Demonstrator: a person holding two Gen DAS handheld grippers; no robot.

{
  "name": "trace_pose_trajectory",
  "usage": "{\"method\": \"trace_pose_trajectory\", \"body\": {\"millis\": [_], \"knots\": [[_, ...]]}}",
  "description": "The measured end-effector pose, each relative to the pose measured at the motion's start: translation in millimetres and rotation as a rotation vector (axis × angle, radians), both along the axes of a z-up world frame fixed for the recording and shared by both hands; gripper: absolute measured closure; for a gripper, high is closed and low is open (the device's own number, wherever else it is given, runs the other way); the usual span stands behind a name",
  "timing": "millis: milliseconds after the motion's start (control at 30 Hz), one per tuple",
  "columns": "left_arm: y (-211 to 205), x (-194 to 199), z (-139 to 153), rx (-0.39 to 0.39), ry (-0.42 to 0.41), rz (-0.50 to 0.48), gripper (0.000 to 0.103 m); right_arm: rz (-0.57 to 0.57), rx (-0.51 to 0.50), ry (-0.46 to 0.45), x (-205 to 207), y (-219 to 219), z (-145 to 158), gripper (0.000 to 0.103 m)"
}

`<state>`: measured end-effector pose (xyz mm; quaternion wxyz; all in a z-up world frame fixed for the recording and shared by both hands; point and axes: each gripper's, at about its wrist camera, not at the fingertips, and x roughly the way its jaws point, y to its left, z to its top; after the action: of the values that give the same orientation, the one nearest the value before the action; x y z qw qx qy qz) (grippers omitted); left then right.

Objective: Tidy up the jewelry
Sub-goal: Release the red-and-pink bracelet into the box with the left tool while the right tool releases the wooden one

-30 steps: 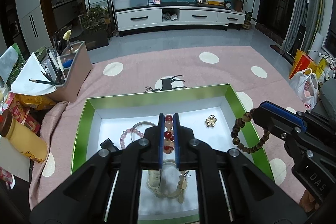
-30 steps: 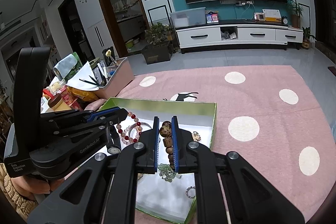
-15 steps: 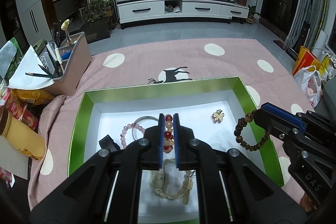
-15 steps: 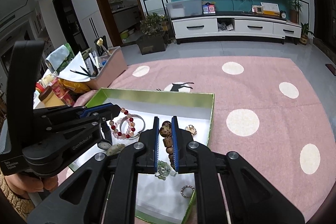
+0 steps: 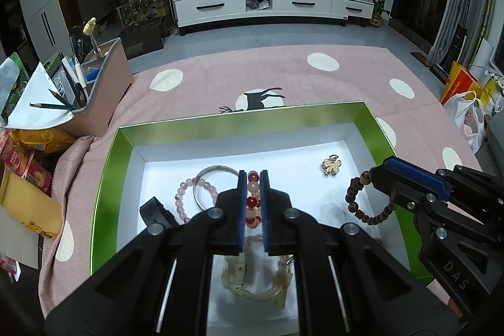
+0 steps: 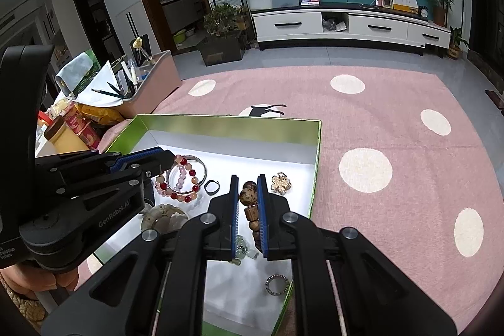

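A green box [image 5: 108,178] with a white floor lies on the pink dotted cloth. My left gripper [image 5: 253,175] is shut on a red and pale bead bracelet [image 5: 252,200], which hangs over the box's middle. My right gripper [image 6: 248,178] is shut on a brown wooden bead bracelet [image 6: 247,197] above the box's right side. From the left wrist view that brown bracelet [image 5: 354,203] dangles from the right gripper [image 5: 378,175]. In the box lie a gold flower brooch [image 5: 330,165], a silver bangle [image 5: 201,178], a pink bead bracelet [image 5: 180,197] and a cream watch [image 5: 252,282].
A black ring [image 6: 211,187], a silver ring [image 6: 277,284] and a carved pale bangle [image 6: 160,216] also lie in the box. Left of the box are a pink organiser bin [image 5: 104,90] with pens, snack packs [image 5: 28,166] and a yellow bottle [image 5: 28,210]. Plastic bags [image 5: 469,118] sit far right.
Both wrist views have tipped slightly further down onto the box. The right gripper has sunk a little with the brown bracelet. Both grips hold as before.
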<state>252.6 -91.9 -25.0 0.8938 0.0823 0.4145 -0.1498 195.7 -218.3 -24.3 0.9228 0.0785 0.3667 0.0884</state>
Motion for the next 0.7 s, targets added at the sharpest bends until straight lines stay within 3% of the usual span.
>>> {"method": "trace_pose_trajectory", "body": {"millis": [700], "knots": [[-1.9, 1.3, -10.4, 0.027, 0.034, 0.005, 0.096, 0.006, -0.018, 0.053, 4.4, 6.5, -9.1, 0.092]]}}
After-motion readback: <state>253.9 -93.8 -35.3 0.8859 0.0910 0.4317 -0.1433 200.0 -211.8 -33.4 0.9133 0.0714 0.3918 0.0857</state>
